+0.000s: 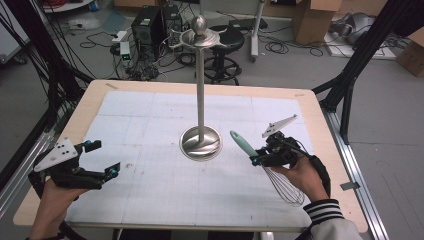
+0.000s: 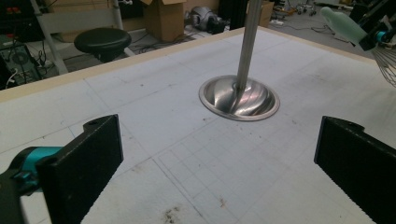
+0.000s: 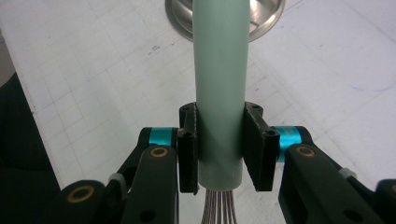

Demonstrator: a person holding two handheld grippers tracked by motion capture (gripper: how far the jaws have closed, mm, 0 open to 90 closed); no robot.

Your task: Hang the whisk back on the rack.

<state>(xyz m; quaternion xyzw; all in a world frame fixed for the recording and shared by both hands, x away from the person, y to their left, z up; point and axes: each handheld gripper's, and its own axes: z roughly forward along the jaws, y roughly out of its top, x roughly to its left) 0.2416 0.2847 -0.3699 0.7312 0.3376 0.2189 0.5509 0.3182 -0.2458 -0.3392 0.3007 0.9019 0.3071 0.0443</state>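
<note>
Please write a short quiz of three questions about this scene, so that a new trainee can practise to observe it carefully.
1. True or false: the right gripper is closed on the handle of the whisk.
2. Which thing stands in the middle of the white mat? A) a metal stand B) a bowl C) a bottle
3. How are the jaws of the left gripper?

Key:
1. True; both pads press on the pale green handle.
2. A
3. Wide apart, with nothing between them.

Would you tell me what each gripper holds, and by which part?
The right gripper clamps the whisk by its handle, near the wires. The left gripper holds nothing.
</note>
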